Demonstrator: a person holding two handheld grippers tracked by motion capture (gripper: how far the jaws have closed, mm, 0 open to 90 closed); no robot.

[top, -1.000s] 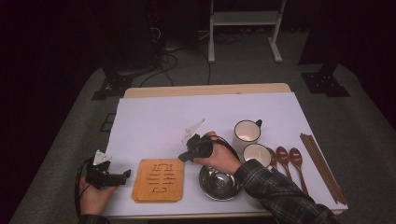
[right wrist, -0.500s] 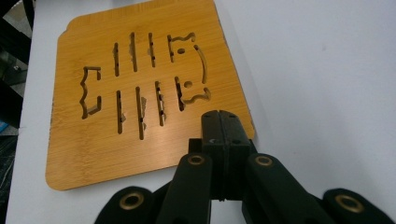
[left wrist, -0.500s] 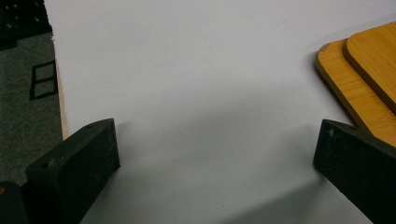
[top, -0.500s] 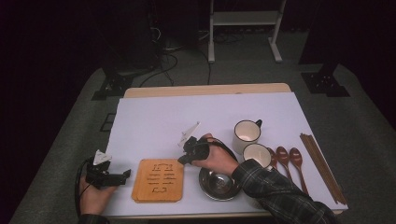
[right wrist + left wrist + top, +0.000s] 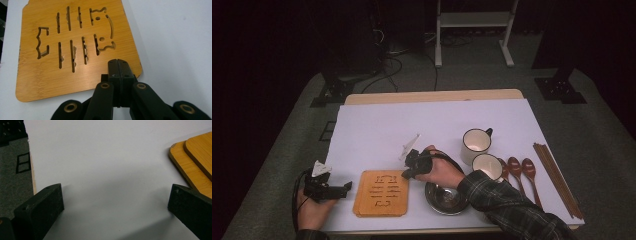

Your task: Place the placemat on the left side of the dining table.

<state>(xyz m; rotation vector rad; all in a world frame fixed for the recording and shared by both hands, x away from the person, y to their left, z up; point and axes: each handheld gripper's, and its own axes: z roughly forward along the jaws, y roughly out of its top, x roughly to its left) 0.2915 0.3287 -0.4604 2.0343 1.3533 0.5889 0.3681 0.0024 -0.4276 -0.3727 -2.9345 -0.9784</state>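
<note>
A square wooden trivet [image 5: 381, 192] with cut-out slots lies flat near the table's front edge. My right gripper [image 5: 406, 175] hovers at its far right corner with the jaws pressed together and nothing between them. In the right gripper view the shut tips [image 5: 117, 62] sit over that corner of the trivet [image 5: 32, 75]. My left gripper [image 5: 346, 187] rests on the white sheet just left of the trivet, pointing at it. In the left gripper view its jaws [image 5: 116, 195] stand wide apart over bare white sheet, with the trivet's edge [image 5: 192, 157] at the right.
A metal bowl [image 5: 447, 199] sits right of the trivet, under the right forearm. Two white mugs [image 5: 475, 142] [image 5: 488, 165], three wooden spoons [image 5: 515, 167] and chopsticks [image 5: 557, 177] lie at the right. The table's left edge [image 5: 32, 177] is close to the left gripper.
My right gripper has crept a little left and nearer, toward the trivet's corner, still shut. The left gripper has stayed put.
</note>
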